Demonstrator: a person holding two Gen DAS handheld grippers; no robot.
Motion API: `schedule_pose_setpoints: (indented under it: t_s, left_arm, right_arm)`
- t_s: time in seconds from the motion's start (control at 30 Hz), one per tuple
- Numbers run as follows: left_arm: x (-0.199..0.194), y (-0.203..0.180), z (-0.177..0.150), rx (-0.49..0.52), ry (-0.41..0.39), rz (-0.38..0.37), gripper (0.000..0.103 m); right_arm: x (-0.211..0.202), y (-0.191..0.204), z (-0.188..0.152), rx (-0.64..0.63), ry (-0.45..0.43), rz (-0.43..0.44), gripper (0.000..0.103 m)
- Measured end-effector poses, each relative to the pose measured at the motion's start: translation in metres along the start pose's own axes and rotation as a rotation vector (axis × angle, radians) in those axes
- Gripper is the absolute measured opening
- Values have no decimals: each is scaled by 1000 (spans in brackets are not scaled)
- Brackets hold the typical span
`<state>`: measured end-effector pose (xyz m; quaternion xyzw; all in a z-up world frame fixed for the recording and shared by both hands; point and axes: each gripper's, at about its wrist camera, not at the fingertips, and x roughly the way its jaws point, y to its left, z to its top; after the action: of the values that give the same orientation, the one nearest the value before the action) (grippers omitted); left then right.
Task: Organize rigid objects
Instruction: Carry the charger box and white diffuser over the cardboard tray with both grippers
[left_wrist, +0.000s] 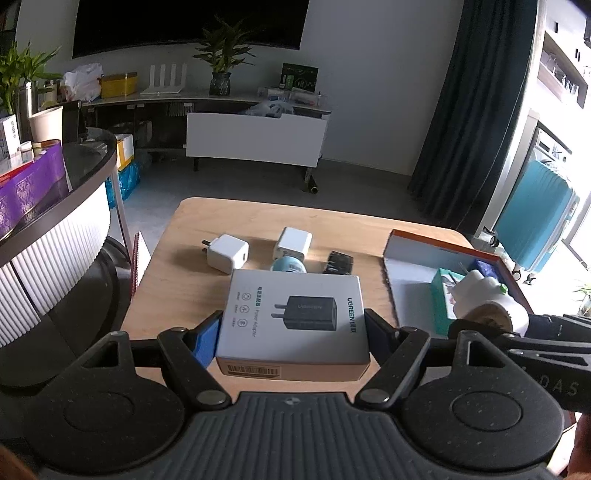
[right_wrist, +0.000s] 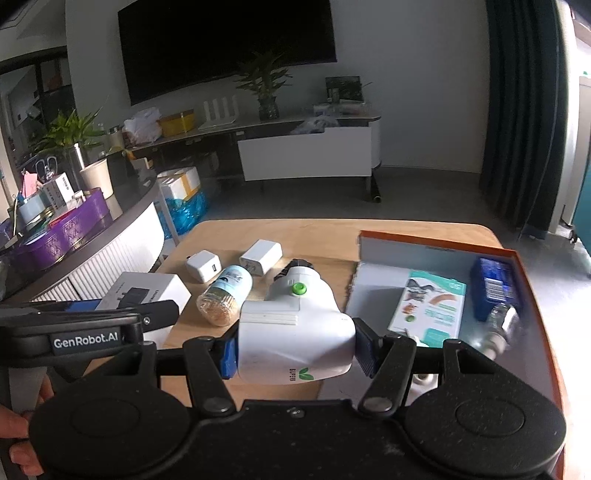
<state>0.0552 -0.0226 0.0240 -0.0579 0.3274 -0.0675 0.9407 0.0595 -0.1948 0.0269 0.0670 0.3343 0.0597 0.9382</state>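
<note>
Left wrist view, my left gripper (left_wrist: 293, 321): clenched on the grey-and-white cardboard power-adapter box (left_wrist: 293, 317), one finger pressed to each side; the box sits squarely between them, just above the pale wooden table (left_wrist: 177, 295).
Left wrist view, beyond the box: a white cube charger with prongs (left_wrist: 227, 253) and a second white square charger (left_wrist: 293, 243) lie apart on the table; a blue-capped jar (left_wrist: 290, 265) and a small black object (left_wrist: 338, 263) peek over the box's far edge, the black one too hidden for me to identify.
Left wrist view, right side: the open orange-rimmed white tray (left_wrist: 406, 280).
Right wrist view, my right gripper (right_wrist: 295, 350): grasping the white plastic massage gun with the green button (right_wrist: 295, 325), body wedged between both fingers, at the tray's (right_wrist: 376, 280) left edge.
Right wrist view, in the tray: a teal-and-white flat packet (right_wrist: 430, 306), a blue box (right_wrist: 495, 284), and what may be a clear bottle (right_wrist: 502, 325), blurred.
Right wrist view, on the table: a clear jar of toothpicks with a blue label (right_wrist: 225, 295), just left of the gun.
</note>
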Motion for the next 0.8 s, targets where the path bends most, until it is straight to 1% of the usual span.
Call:
schedule_pose_setpoints:
  t_s: [0.43, 0.63, 0.8]
  left_arm:
    - [-11, -22, -9, 20, 4, -39, 79]
    - [-10, -28, -11, 21, 15, -56, 79]
    - [-8, -38, -10, 33, 19, -85, 79]
  right_arm:
    - [-24, -13, -10, 16, -21, -30, 72]
    - [-30, -21, -14, 26, -19, -45, 72]
    - [-36, -33, -18, 44, -17, -78, 72]
